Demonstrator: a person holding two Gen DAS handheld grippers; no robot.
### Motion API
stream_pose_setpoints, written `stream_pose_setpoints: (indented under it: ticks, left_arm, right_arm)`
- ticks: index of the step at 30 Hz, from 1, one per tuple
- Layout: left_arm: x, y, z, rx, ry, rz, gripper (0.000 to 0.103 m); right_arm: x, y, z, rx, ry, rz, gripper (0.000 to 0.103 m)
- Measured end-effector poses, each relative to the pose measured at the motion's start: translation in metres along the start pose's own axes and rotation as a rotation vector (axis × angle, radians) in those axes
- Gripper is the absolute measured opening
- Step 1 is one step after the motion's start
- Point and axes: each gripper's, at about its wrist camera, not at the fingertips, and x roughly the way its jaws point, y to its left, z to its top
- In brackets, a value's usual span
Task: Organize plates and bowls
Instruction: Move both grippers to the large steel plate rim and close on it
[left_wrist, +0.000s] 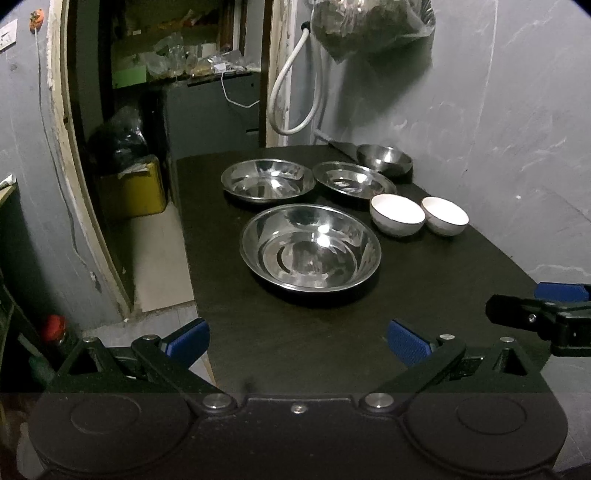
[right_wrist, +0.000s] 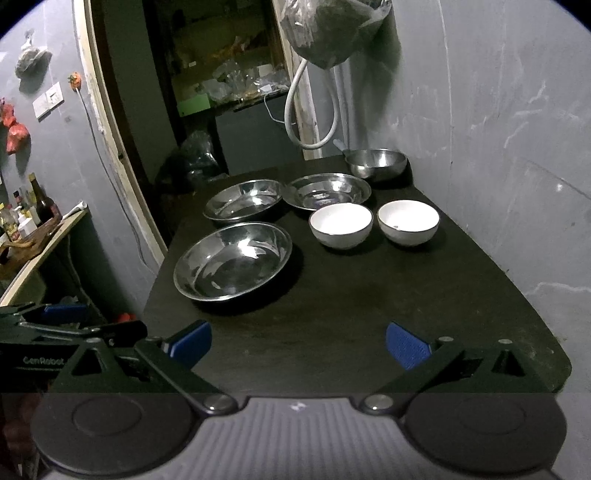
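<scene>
On a dark table (left_wrist: 295, 350) (right_wrist: 332, 302) lie three steel plates: a large near one (left_wrist: 310, 249) (right_wrist: 232, 260), a far left one (left_wrist: 267, 180) (right_wrist: 242, 199) and a far right one (left_wrist: 352, 179) (right_wrist: 327, 190). A steel bowl (left_wrist: 384, 157) (right_wrist: 376, 162) stands at the back. Two white bowls (left_wrist: 397, 214) (left_wrist: 445, 215) (right_wrist: 340, 224) (right_wrist: 408, 221) sit side by side on the right. My left gripper (left_wrist: 297, 341) hovers open over the table's near edge, nothing between its fingers. My right gripper (right_wrist: 298, 341) is open too, short of the dishes; it shows in the left wrist view at the right edge (left_wrist: 535, 314).
A grey wall (left_wrist: 517, 129) runs along the table's right side and back. A white hose (left_wrist: 291, 92) and a hanging plastic bag (left_wrist: 369, 26) are above the far end. Left of the table is floor and a doorway with a yellow bin (left_wrist: 133, 188). A side counter with bottles (right_wrist: 29, 214) stands far left.
</scene>
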Motion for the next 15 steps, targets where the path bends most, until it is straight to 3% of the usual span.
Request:
stream_pose_setpoints:
  ticks: [7,15]
  left_arm:
    - [0.019,0.002,0.012,-0.047,0.02,0.088,0.102]
    - [0.049,0.018,0.054,-0.082,0.064,0.216,0.102]
  right_arm:
    - [0.021,-0.013,0.011,-0.028,0.04,0.026,0.103]
    - [0.057,-0.031,0.041,-0.03,0.057,0.104,0.103]
